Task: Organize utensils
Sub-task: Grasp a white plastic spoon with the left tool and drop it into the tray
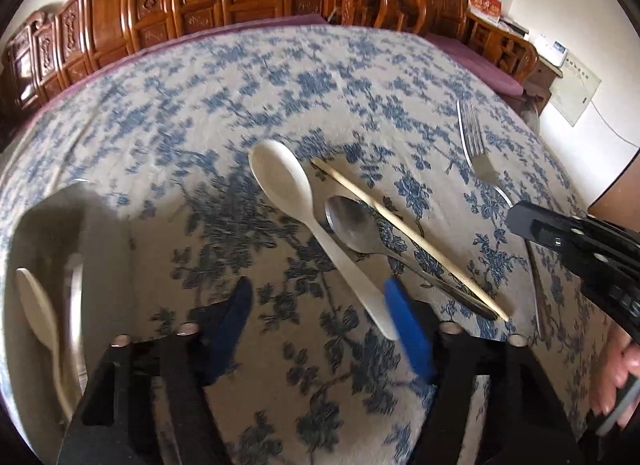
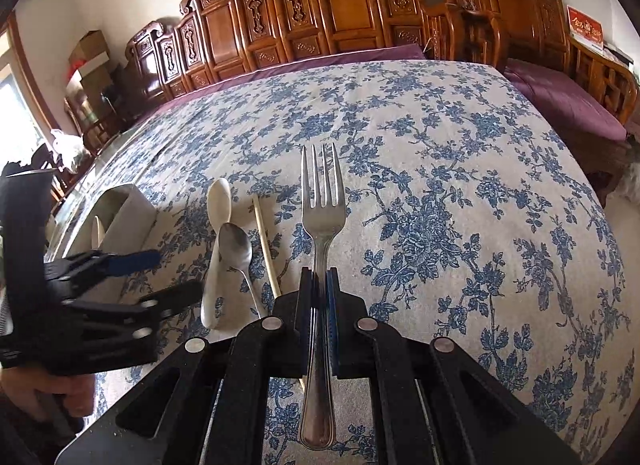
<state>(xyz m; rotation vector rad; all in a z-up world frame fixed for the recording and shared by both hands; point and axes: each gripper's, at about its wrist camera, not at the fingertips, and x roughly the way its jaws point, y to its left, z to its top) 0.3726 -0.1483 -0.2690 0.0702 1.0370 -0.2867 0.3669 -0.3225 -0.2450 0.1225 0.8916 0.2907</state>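
Fork work comes first: the right tool (image 2: 319,297) is clamped on the neck of the steel four-tined fork (image 2: 322,201), tines forward, handle trailing back between the fingers. The left tool (image 1: 320,329) hangs with its fingers apart over the blue-flowered desk cloth (image 1: 200,113), near the white plastic spoon (image 1: 288,189), small steel spoon (image 1: 354,227) and wooden chopstick (image 1: 404,229). Probably the fork belongs in the white holder box (image 2: 128,201) at left; carry it level so it does not pivot, and release low.
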